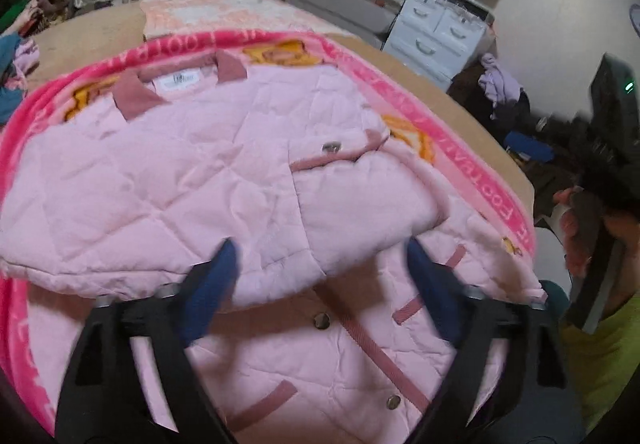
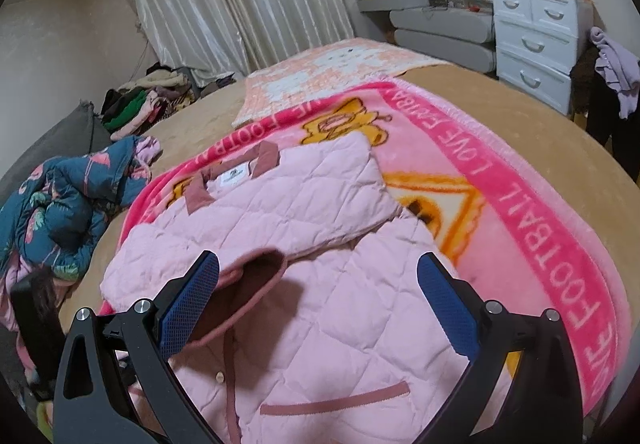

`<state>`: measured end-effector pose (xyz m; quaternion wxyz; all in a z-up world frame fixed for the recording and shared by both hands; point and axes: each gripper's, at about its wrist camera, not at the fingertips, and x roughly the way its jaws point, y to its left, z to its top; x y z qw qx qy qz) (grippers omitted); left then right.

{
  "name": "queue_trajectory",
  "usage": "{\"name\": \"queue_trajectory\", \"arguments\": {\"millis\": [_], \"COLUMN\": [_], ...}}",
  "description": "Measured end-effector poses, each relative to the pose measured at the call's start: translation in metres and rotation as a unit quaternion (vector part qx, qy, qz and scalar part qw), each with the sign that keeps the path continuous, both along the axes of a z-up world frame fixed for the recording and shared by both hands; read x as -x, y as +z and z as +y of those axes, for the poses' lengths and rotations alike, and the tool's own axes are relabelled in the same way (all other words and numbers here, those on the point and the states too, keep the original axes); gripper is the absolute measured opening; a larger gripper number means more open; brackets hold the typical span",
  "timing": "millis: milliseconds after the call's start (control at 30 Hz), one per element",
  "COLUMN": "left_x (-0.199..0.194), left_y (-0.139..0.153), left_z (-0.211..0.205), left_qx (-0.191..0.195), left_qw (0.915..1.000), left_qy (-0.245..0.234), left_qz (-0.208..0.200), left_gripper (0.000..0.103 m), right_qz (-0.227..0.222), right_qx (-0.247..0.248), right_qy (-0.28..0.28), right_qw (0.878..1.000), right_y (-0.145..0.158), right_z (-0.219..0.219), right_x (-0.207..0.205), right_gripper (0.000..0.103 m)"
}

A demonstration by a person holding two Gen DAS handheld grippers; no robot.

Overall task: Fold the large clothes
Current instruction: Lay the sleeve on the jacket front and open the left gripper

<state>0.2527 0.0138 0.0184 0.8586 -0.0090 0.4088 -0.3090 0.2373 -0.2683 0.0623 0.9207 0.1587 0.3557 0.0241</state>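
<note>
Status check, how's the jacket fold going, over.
Left gripper open, right gripper open, both empty. Pink jacket on pink blanket, sleeves folded in. Nothing blocking.

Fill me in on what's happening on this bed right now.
A person with a two-finger tool in each hand is folding a pink quilted jacket spread on a pink blanket on the bed. Both sleeves are already folded across the front. The left tool and the right tool both hang open over the jacket, gripping nothing. A floral garment lies crumpled to one side, apart from the jacket.
</note>
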Motion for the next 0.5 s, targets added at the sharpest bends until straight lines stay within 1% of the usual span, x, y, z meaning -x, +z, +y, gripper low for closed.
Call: {"name": "queue_trajectory", "arguments": {"millis": [33,100,167,267,367,400,500], "left_x": [0.001,0.001,0.000,-0.010,-0.022,-0.025,-0.030], "left_y": [0.007,0.015,0.021,0.024,0.024,0.024,0.028], "left_z": [0.006,0.015,0.024,0.045,0.071,0.080,0.101], "left_qx": [0.009,0.016,0.016,0.011,0.012,0.009,-0.003], "left_qw": [0.9999,0.9997,0.9993,0.9971,0.9918,0.9892,0.9828], "left_qy": [0.006,0.013,0.027,0.073,0.127,0.146,0.184], "left_qz": [-0.008,-0.013,-0.022,-0.021,-0.011,-0.011,-0.021], "left_gripper": [0.092,0.093,0.094,0.094,0.094,0.094,0.094], "right_qz": [0.006,0.014,0.025,0.042,0.058,0.063,0.077], "right_qx": [-0.002,-0.004,-0.011,-0.022,-0.030,-0.032,-0.037], "right_qy": [0.003,0.010,0.021,0.039,0.056,0.060,0.076], "right_qw": [1.000,1.000,0.999,0.998,0.996,0.996,0.993], "right_y": [-0.002,-0.008,-0.015,-0.026,-0.039,-0.043,-0.056], "right_z": [0.002,0.008,0.014,0.027,0.044,0.048,0.064], "right_x": [-0.001,-0.001,-0.003,-0.006,-0.011,-0.013,-0.018], "right_gripper": [0.099,0.099,0.099,0.099,0.099,0.099,0.099]}}
